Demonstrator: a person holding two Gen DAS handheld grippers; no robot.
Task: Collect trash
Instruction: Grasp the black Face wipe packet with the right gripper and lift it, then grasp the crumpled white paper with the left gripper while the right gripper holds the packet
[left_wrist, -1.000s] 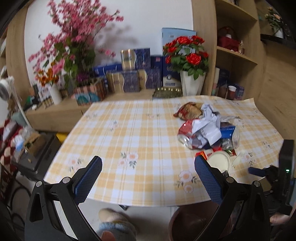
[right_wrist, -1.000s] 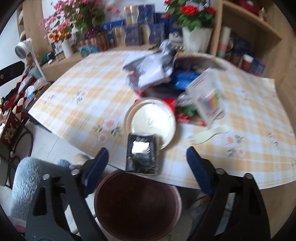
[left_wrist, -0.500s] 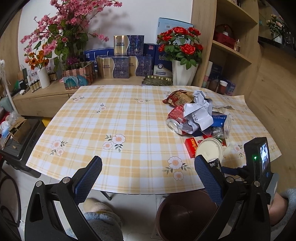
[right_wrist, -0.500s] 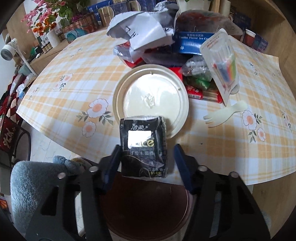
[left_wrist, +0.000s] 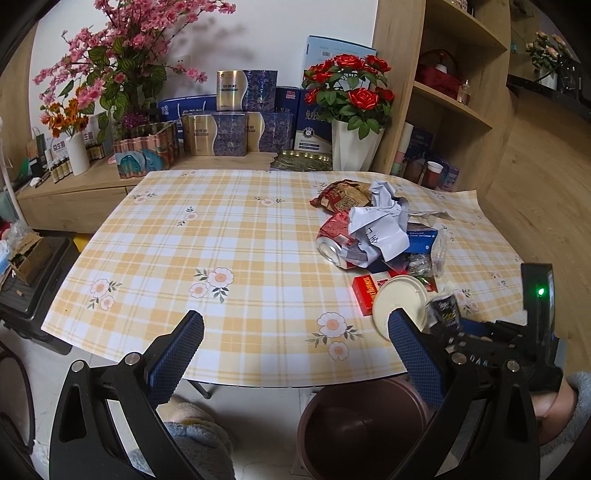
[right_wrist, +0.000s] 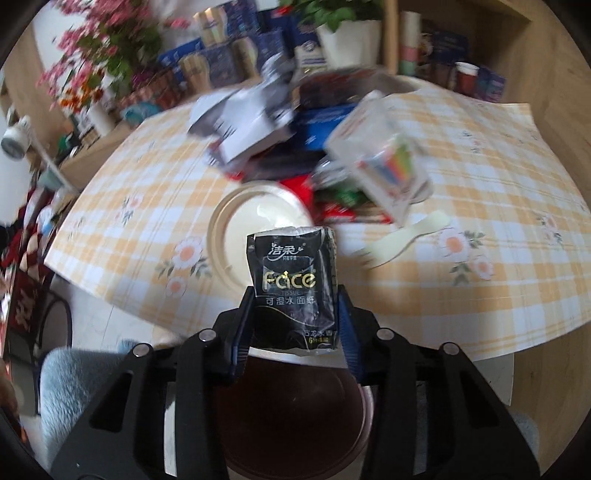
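Observation:
My right gripper (right_wrist: 295, 317) is shut on a black tissue packet (right_wrist: 293, 284) and holds it upright above the dark brown trash bin (right_wrist: 295, 413), just off the table's front edge. The packet also shows in the left wrist view (left_wrist: 445, 312), held in the right gripper (left_wrist: 448, 328). My left gripper (left_wrist: 295, 350) is open and empty at the table's near edge, above the floor, with the bin (left_wrist: 362, 432) below it to the right. A trash pile (left_wrist: 376, 232) lies on the right of the checked tablecloth (left_wrist: 229, 258).
A cream round lid (right_wrist: 258, 236), a red box (left_wrist: 364, 293), a crushed can (left_wrist: 336, 247), crumpled paper (left_wrist: 380, 225), a plastic fork (right_wrist: 402, 240) and a clear bag (right_wrist: 388, 170) lie on the table. Flower vases and boxes stand behind. A wooden shelf stands right.
My right gripper has closed on the black tissue packet, lifted it off the table edge and drawn it back over the bin. The left gripper stays open and has barely moved.

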